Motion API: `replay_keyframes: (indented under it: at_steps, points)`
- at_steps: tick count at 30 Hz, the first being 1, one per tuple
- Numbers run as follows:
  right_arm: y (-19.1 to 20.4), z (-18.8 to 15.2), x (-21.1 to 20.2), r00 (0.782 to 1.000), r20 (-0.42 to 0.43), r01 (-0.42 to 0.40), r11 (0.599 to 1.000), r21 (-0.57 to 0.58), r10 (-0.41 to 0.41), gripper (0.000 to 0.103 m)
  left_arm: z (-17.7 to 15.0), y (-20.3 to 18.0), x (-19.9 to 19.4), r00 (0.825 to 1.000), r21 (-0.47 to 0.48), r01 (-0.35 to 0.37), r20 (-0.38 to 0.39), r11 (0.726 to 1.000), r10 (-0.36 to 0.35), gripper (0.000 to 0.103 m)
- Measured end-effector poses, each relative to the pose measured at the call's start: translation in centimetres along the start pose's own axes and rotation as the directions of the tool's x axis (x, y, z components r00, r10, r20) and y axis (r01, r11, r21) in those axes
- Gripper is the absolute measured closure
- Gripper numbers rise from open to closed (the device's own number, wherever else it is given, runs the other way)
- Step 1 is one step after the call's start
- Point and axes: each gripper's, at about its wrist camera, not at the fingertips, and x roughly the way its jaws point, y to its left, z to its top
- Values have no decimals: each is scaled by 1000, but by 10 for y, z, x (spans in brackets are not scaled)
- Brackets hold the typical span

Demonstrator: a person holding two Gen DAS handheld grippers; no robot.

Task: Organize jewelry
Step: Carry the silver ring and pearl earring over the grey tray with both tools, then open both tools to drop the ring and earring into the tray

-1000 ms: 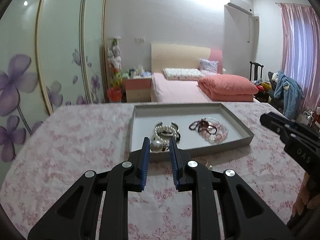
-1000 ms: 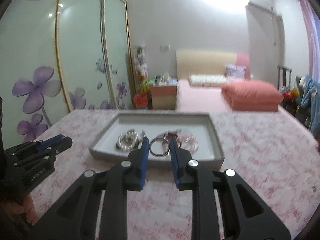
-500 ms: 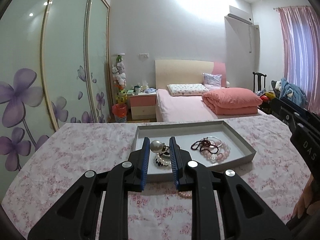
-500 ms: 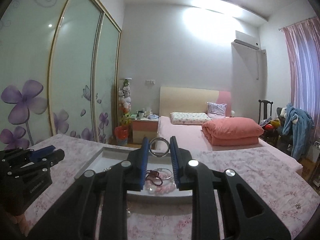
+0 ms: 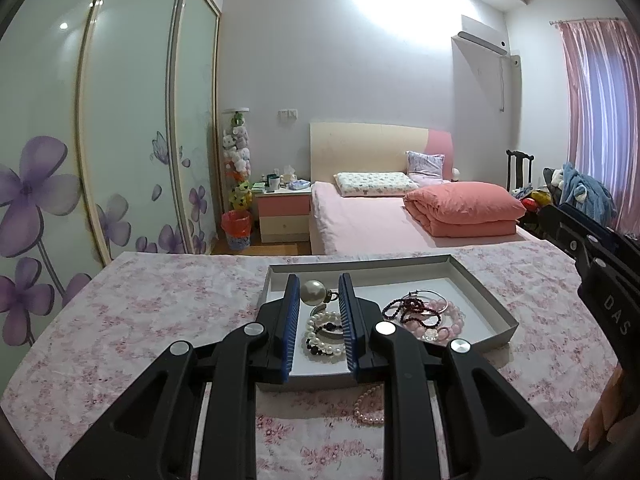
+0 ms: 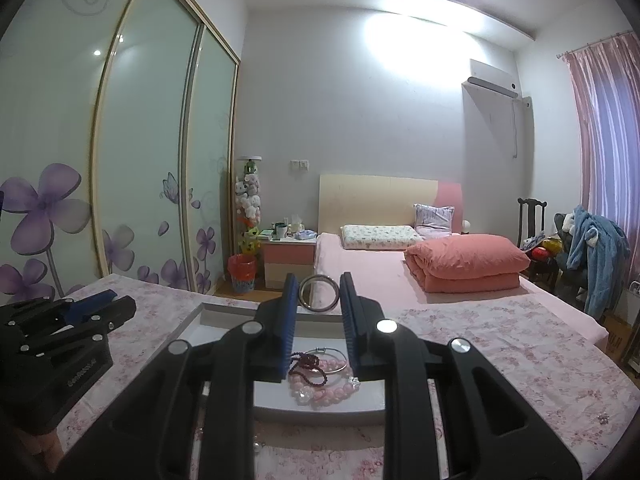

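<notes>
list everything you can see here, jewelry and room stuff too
tray: 1, grey, on the floral cloth
pearl piece: 1, white, held above tray
metal ring: 1, silver, held above tray
pearl bracelet: 1, white and black, tray left
pink bead bracelet: 1, tray right
dark bead string: 1, maroon, tray right
pearl strand: 1, pinkish, on cloth before tray
bed: 1, pink, behind
left gripper: black, blue fingers
right gripper: same

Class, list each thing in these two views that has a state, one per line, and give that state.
Left tool: shut on the pearl piece, held above the tray.
Right tool: shut on the metal ring, held upright in the air.
Tray: open, no lid, holding bracelets.
Pink bead bracelet: lying in the tray.
Pale pearl strand: lying on the tablecloth outside the tray.
</notes>
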Motion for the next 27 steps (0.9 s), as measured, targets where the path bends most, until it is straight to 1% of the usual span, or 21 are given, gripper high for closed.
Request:
replay_keyframes:
  at_steps: [3,6,10,13,17,20,27]
  points:
    - [0,-1,9,1000,-10,4,1000,1,-4,81,1,-1,9,1000,0,7,-8,1000,-7,82]
    - [-1,-1,25,1000,-27,8,1000,4,-8,81,4,-1,26,999,2,29,-23,1000,-29,82]
    - [-8,-9,63,994,-109,2,999,33,2,81,4,-2,57,996,0,56,-74,998,-55,82]
    - [-11,-22,96,981,-192,5,999,37,2,81,1,-3,81,991,-3,65,-120,998,-65,82]
    - [-7,-38,128,964,-267,-6,999,32,14,81,-7,-7,109,981,-7,76,-178,997,-76,82]
    - [-6,-48,149,946,-323,-19,999,35,29,81,-12,-10,123,973,-18,81,-216,997,-83,82]
    - [-10,-57,175,922,-382,-31,997,74,57,81,-19,-10,142,962,-24,78,-260,997,-82,82]
